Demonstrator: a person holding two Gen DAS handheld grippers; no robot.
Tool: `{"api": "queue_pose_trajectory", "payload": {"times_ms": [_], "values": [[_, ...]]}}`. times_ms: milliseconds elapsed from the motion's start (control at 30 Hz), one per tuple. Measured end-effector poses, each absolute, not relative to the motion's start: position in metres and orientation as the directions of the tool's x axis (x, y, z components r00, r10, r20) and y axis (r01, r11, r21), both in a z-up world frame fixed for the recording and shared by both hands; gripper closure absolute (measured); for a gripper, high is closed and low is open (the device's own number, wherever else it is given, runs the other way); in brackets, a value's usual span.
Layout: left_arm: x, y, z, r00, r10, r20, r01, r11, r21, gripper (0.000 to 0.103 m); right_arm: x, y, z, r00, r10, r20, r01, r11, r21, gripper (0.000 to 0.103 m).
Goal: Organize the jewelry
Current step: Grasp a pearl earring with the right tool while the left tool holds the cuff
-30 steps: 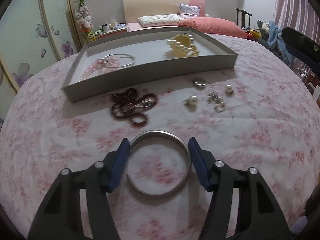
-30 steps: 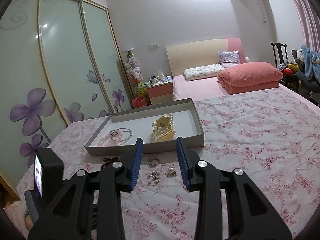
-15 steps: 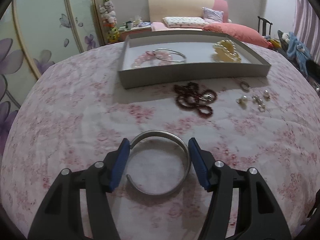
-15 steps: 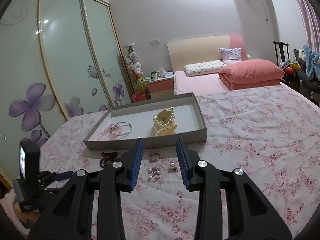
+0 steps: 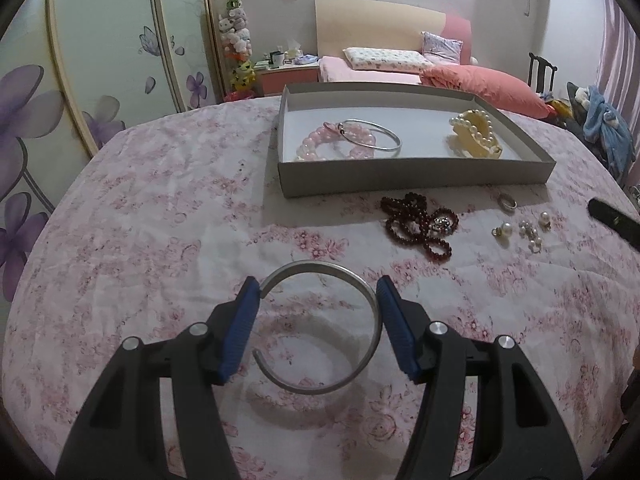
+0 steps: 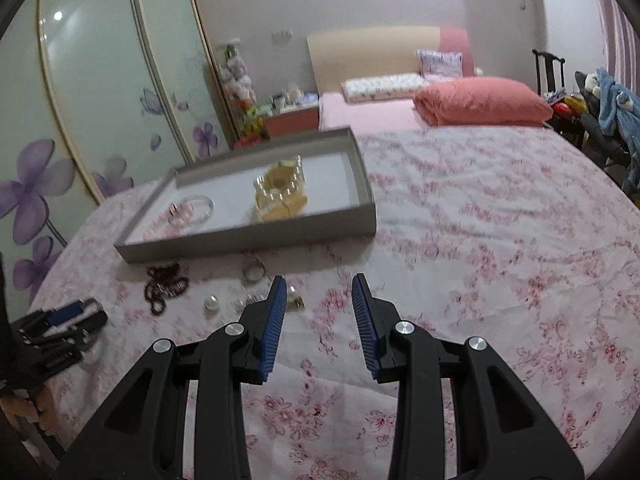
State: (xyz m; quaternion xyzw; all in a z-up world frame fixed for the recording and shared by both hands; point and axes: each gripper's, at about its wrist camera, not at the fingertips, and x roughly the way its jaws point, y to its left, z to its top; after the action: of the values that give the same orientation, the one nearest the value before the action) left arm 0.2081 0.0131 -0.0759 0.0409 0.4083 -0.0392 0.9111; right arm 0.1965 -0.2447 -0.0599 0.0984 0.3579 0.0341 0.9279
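Note:
My left gripper (image 5: 318, 286) is shut on a silver open cuff bangle (image 5: 362, 286) and holds it above the floral bedspread. A grey tray (image 5: 400, 178) lies ahead to the right with a pink bead bracelet (image 5: 320, 146), a thin silver bangle (image 5: 376, 136) and a pearl hair claw (image 5: 476, 132). In front of the tray lie a dark red bead string (image 5: 420, 226), a ring (image 5: 507, 202) and small pearl earrings (image 5: 520, 232). My right gripper (image 6: 319, 288) is open and empty, low over the earrings (image 6: 296, 300).
The right gripper's tip (image 5: 614, 222) shows at the right edge of the left wrist view. The left gripper (image 6: 60, 324) shows at the far left of the right wrist view. A wardrobe (image 5: 80, 60) stands left; pillows (image 5: 480, 80) lie behind the tray.
My left gripper has swung left and pulled back with the bangle still held, so the tray now sits further right. My right gripper has moved down and forward toward the earrings.

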Motion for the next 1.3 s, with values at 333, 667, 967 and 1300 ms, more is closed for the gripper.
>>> {"api": "queue_pose_trajectory", "payload": {"times_ms": [333,667,967,1300], "values": [[0.208,0.013,-0.072,0.673,-0.045,-0.738,0.108,0.993,0.038,0.044,0.227,-0.22,-0.077,0.654,0.139,-0.744,-0.054,0.989,0.137,0.07],[0.208,0.013,-0.072,0.673,-0.051,-0.738,0.109,0.994,0.031,0.044,0.238,-0.213,-0.084,0.627,0.119,-0.77,-0.064,0.993,0.102,0.089],[0.206,0.015,-0.068,0.682,-0.059,-0.729,0.103,0.995,0.015,0.044,0.218,-0.221,-0.067,0.69,0.155,-0.707,-0.063,0.986,0.155,0.089],[0.198,0.012,-0.056,0.713,-0.083,-0.696,0.104,0.994,-0.012,0.044,0.19,-0.212,-0.034,0.803,0.171,-0.572,-0.096,0.983,0.159,0.089]]}}
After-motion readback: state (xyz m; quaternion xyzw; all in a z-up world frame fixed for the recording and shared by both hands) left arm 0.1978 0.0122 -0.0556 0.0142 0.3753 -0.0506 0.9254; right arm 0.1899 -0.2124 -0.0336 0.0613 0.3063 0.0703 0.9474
